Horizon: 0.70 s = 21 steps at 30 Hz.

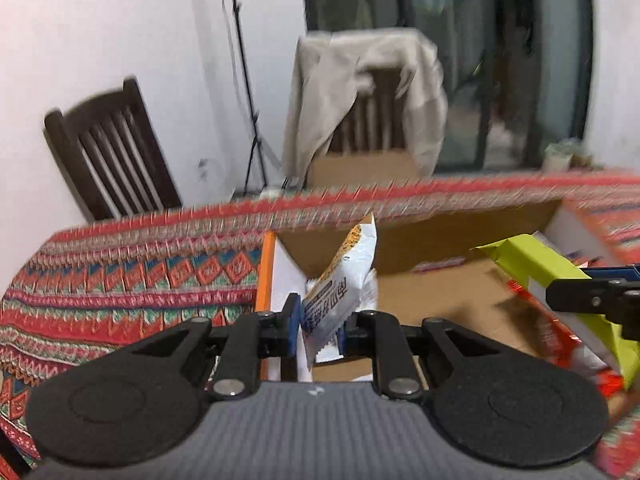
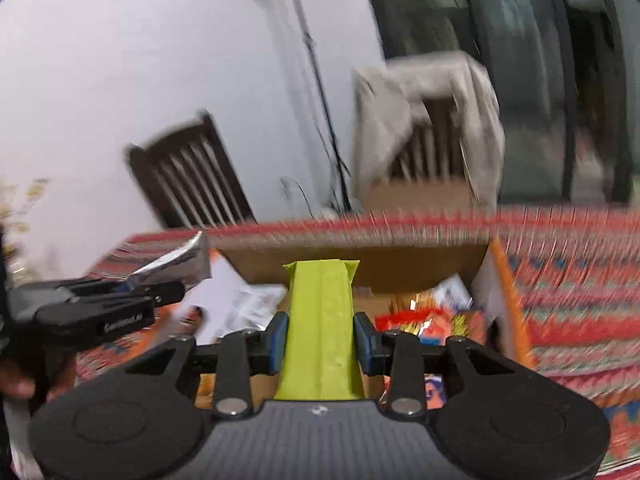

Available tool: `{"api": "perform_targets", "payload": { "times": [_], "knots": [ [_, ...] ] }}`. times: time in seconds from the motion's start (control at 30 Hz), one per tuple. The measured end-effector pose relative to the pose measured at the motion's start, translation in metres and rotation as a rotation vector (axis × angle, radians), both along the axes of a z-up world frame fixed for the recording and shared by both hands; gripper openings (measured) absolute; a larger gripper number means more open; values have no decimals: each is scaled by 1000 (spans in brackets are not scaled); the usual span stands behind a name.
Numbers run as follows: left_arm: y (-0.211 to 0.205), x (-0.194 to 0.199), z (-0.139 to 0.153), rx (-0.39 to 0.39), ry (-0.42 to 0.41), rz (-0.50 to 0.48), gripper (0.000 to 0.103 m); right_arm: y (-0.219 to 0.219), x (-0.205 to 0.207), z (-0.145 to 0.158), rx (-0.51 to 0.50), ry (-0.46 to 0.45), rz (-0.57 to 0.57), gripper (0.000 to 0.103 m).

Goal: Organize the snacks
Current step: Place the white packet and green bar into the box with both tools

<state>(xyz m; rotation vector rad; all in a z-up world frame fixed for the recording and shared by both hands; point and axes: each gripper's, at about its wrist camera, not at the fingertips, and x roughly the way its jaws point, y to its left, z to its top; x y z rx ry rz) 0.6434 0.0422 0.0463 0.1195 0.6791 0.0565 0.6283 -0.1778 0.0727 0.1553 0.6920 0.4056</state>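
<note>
Cardboard box (image 2: 360,276) w/ assorted snack packs (image 2: 424,320)

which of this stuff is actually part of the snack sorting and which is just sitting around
Part of the job:
- white snack packet in the left hand-held gripper
- lime-green snack pack in the right hand-held gripper
- open cardboard box with snacks inside

Just lying about:
- dark wooden chair
- beige garment draped over a second chair
- patterned tablecloth

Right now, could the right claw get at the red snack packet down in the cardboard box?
Probably not yet: the right claw is shut on the green packet, so it must drop that first. The red snack packet lies uncovered in the open cardboard box.
</note>
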Motion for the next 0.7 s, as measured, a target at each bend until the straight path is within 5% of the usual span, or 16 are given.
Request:
{"api": "perform_targets", "payload": {
  "times": [0.1, 0.17, 0.2, 0.3, 0.43, 0.7],
  "knots": [
    [0, 11, -14, -10, 47, 8, 26, 19, 35, -28, -70, 69, -58, 34],
    [-5, 8, -18, -2, 57, -17, 54, 28, 46, -42, -142, 75, -101, 40],
    [-4, 7, -18, 1, 48, -24, 57, 29, 47, -46, -173, 80, -118, 53],
    [0, 1, -15, -18, 45, -36, 59, 30, 42, -49, -177, 86, -114, 67],
    [18, -3, 1, -89, 43, -26, 59, 25, 33, -41, -190, 44, -115, 69],
    [25, -60, 67, -93, -64, -48, 68, -1, -15, 28, -174, -102, -88, 76]
  ]
}}
